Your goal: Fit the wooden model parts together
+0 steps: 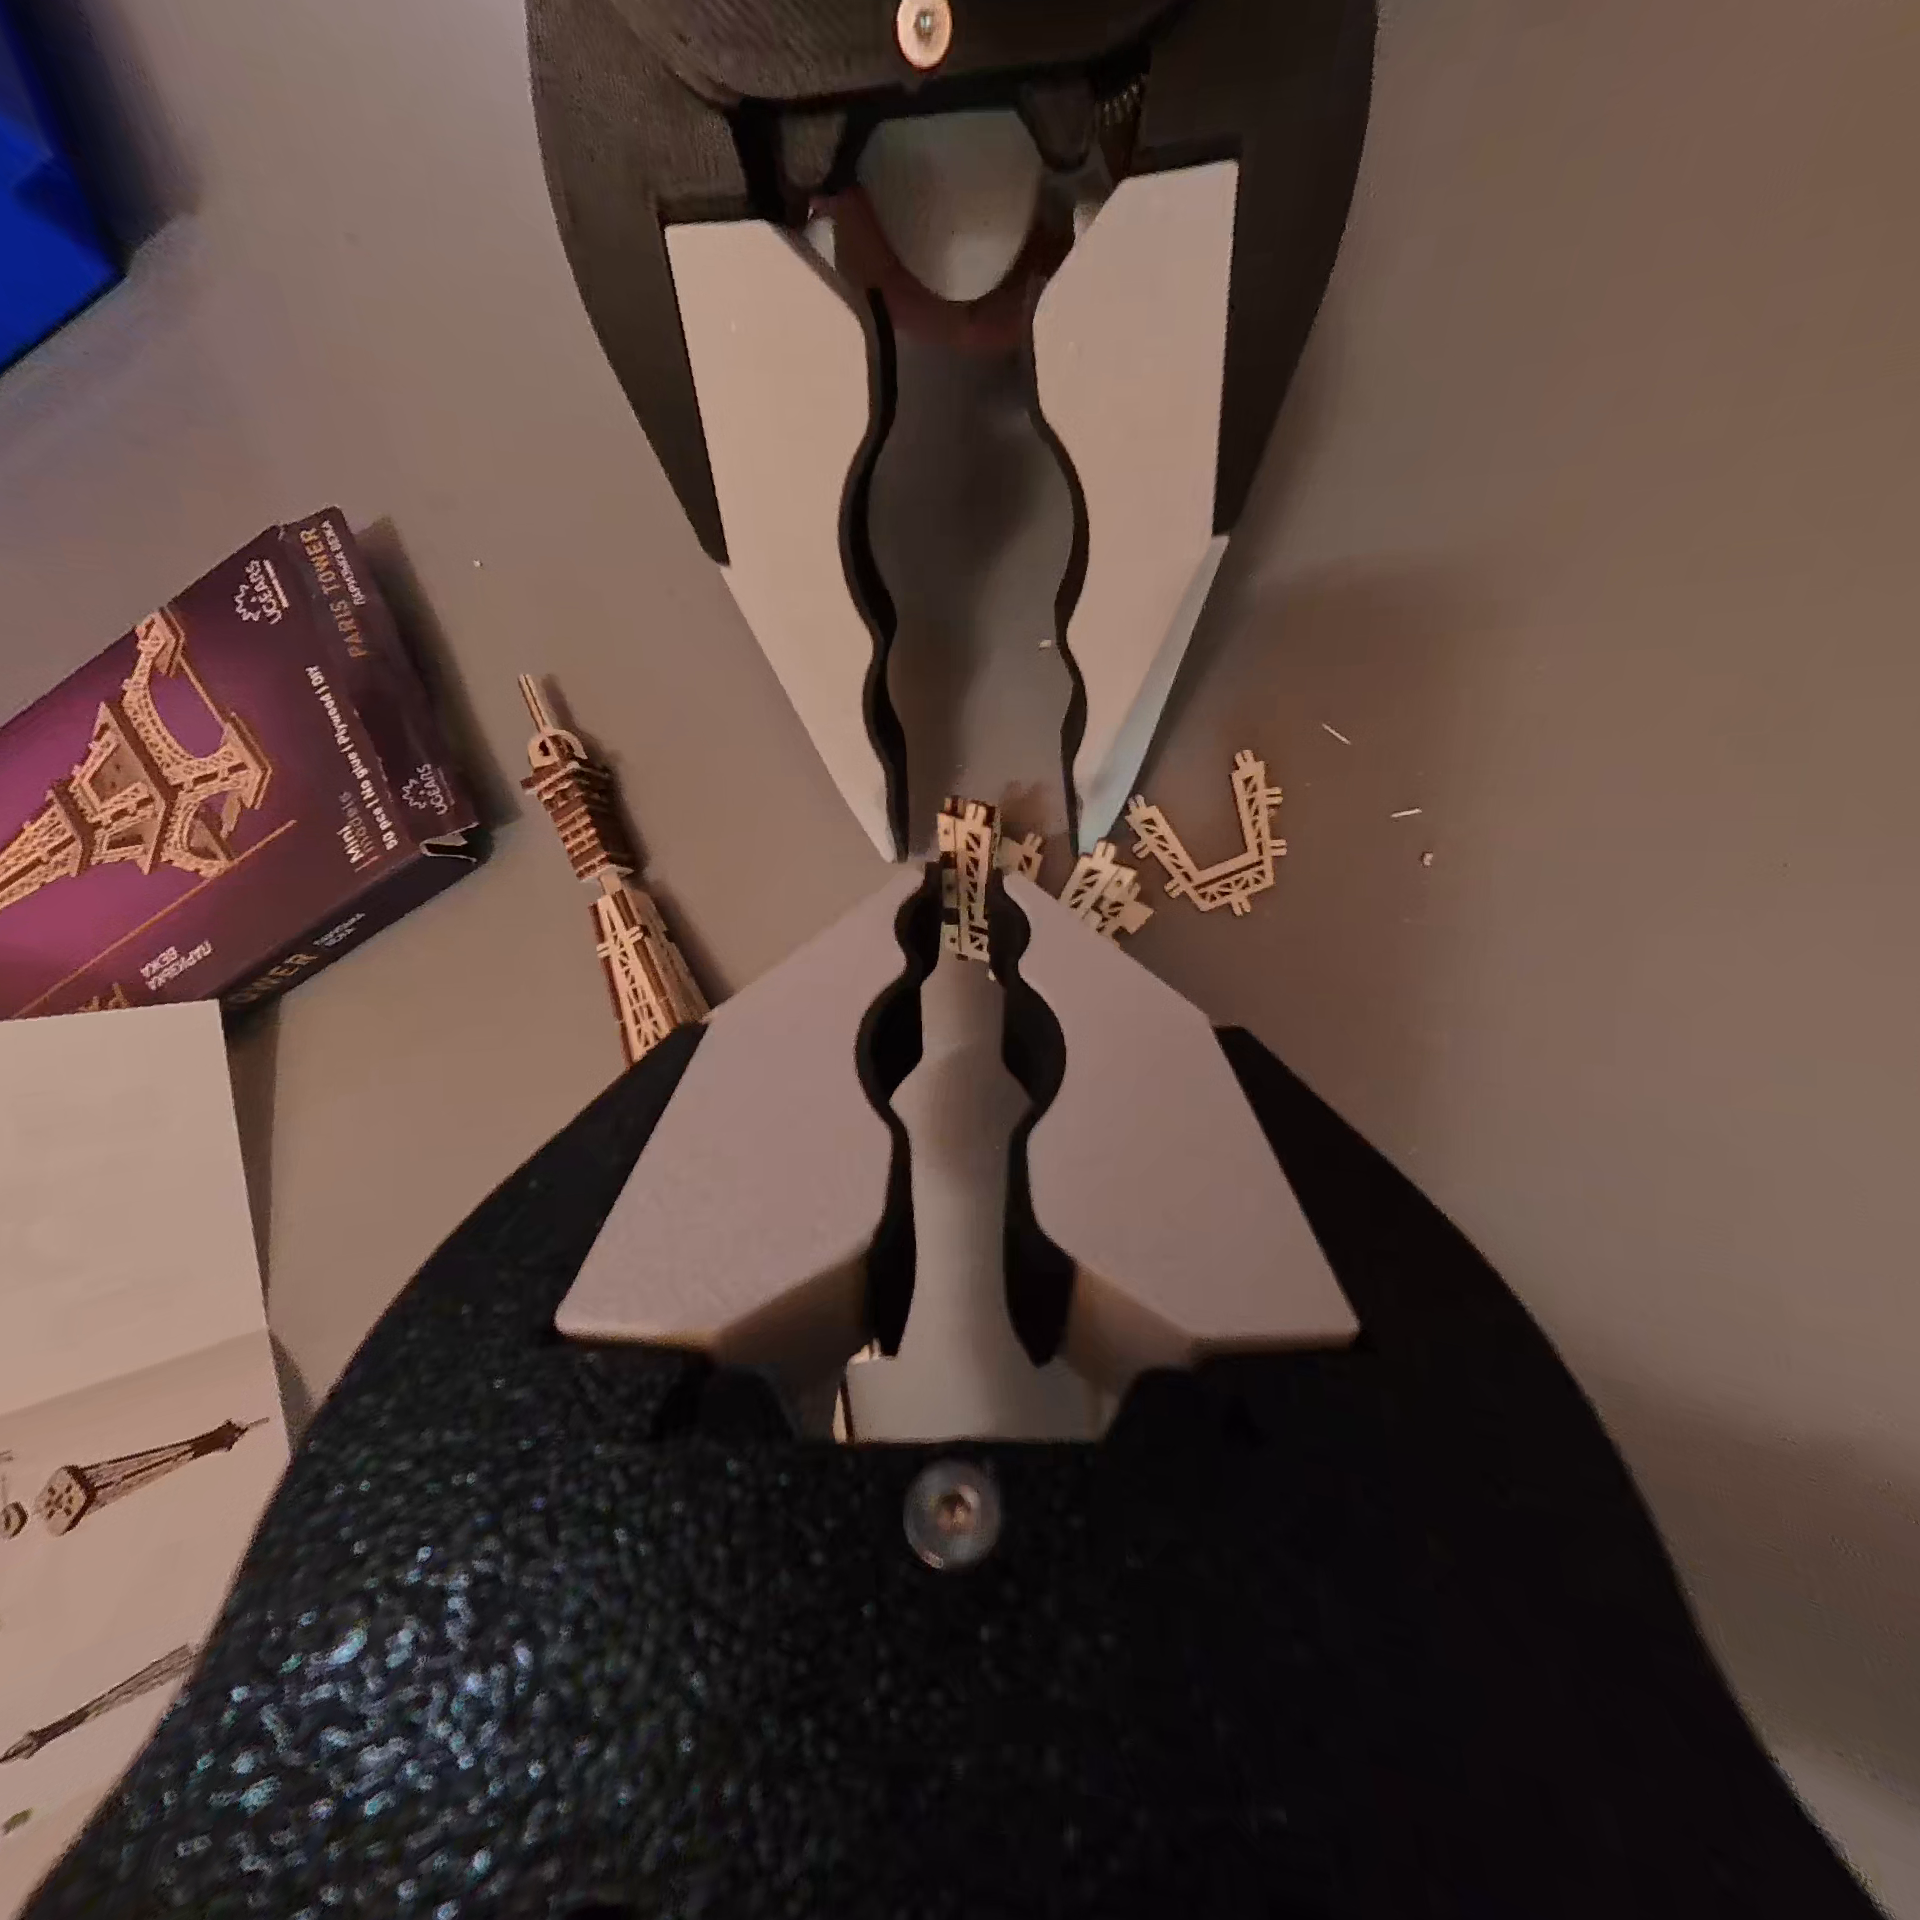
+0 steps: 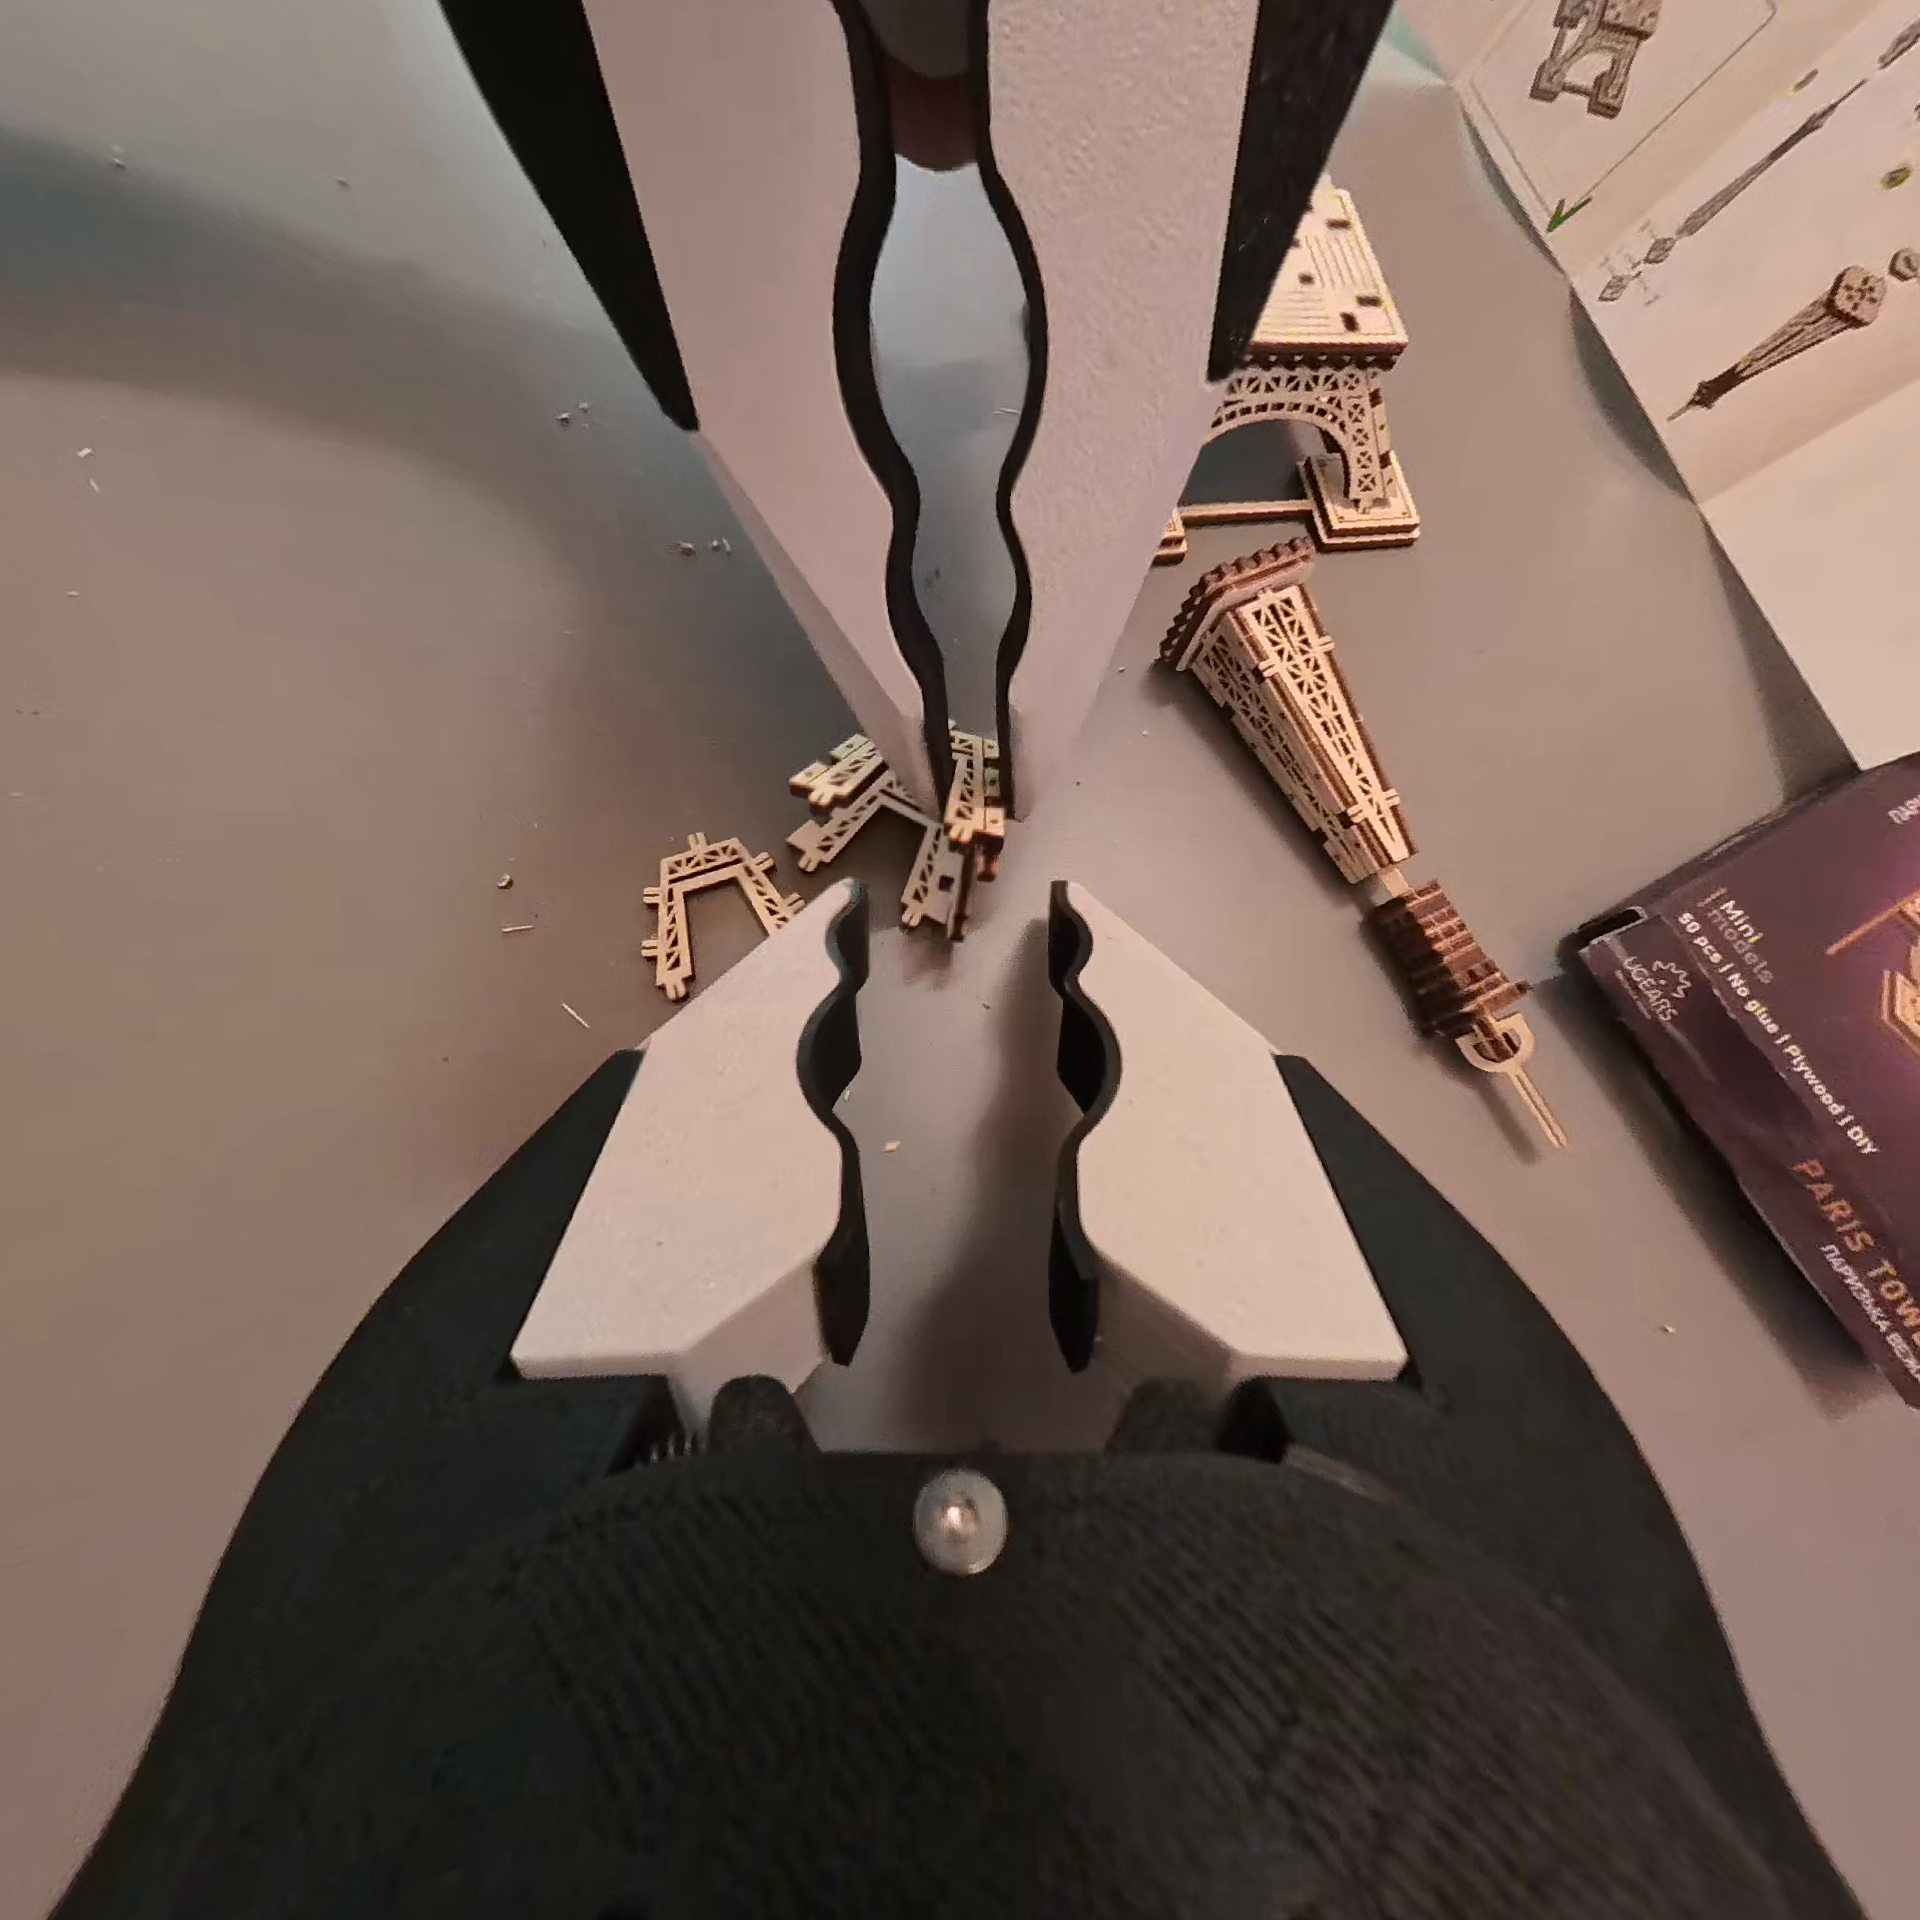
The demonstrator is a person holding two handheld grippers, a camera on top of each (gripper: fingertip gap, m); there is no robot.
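Purple box [image 1: 218, 769], tower spire [image 1: 613, 883] beside lattice part [image 1: 968, 883]: your left gripper [image 1: 964, 904] pinches it; right gripper [image 2: 956, 914] spread, apparently empty.

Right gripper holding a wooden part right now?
No: in the right wrist view the right gripper stands open and empty, just short of the lattice part on the table.

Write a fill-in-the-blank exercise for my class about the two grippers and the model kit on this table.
1. The left gripper clamps a small ____ lattice piece.
2. The right gripper holds nothing; its jaws are ____.
3. The kit box lying on the table is ____ in colour.

Missing words: wooden; open; purple.
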